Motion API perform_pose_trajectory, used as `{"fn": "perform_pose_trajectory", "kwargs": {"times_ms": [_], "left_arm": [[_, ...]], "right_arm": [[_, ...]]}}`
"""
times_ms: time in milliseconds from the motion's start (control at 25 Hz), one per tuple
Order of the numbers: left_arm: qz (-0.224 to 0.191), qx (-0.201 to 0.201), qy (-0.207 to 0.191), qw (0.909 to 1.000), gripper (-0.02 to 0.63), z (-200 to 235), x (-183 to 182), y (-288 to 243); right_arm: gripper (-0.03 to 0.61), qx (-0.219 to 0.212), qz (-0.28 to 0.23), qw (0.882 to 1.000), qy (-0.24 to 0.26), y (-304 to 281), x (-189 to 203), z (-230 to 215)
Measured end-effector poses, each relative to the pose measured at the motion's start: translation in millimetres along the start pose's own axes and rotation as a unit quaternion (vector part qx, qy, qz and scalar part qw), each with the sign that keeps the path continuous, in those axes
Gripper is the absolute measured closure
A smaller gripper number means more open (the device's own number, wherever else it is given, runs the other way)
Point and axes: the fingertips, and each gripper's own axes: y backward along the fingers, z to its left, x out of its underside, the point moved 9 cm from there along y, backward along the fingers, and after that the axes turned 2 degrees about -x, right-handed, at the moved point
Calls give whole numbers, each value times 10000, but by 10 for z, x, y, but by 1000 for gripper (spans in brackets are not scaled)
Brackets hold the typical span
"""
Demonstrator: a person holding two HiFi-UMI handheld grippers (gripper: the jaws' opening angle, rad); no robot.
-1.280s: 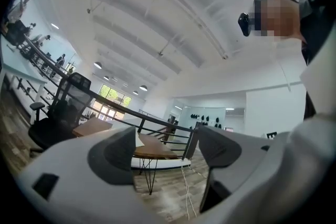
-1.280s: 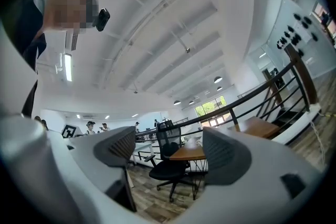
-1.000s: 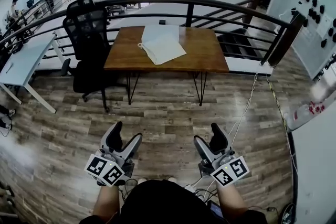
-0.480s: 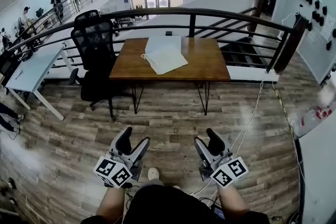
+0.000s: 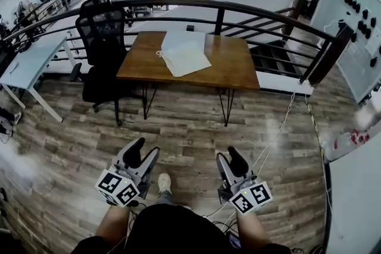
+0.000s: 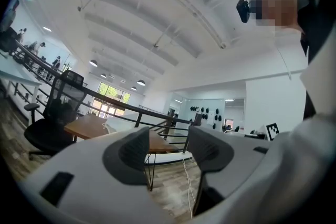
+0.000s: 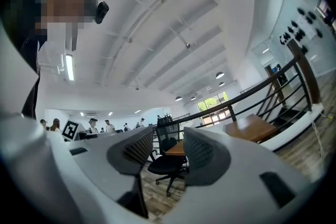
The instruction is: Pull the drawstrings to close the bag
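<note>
Left hand-held gripper point(image 5: 143, 151): held low near the person's body over the wood floor point(image 5: 190, 128). Jaws partly spread and closing, with nothing between them.

Right hand-held gripper point(image 5: 229, 156): held beside the left one and level with it. Jaws partly spread, narrower than the left, and closing on nothing.

White bag point(image 5: 184, 53): lies flat on the brown table point(image 5: 235, 65), well ahead of both hand-held grippers and touched by neither. A drawstring loop point(image 5: 159, 53) shows at its left edge.

Black office chair point(image 5: 101, 38): ahead and left of the left hand-held gripper, just beside the table.

Dark railing point(image 5: 250, 8): runs beyond the table.
</note>
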Motion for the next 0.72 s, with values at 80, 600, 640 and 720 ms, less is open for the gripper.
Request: {"fn": "perform_pose_trajectory", "kwargs": {"times_ms": [80,600,640,720], "left_arm": [[-57,-1,41,10000,381,149,-30,-91],[-298,120,265,9991,399,1300,-356,-977],[-308,110,278,9991,399,1396,-376,-1007],[-290,89,263,9992,399,1578,-404,-1066]], "right_arm": [[408,22,6,10000,-75,-123,5,-77],[454,-6,215,9998,10,-1528,-99,-386],[461,18,226,9997,9,-1627,-82,-399],[466,48,270,9996,12,-1824,-37,-431]]}}
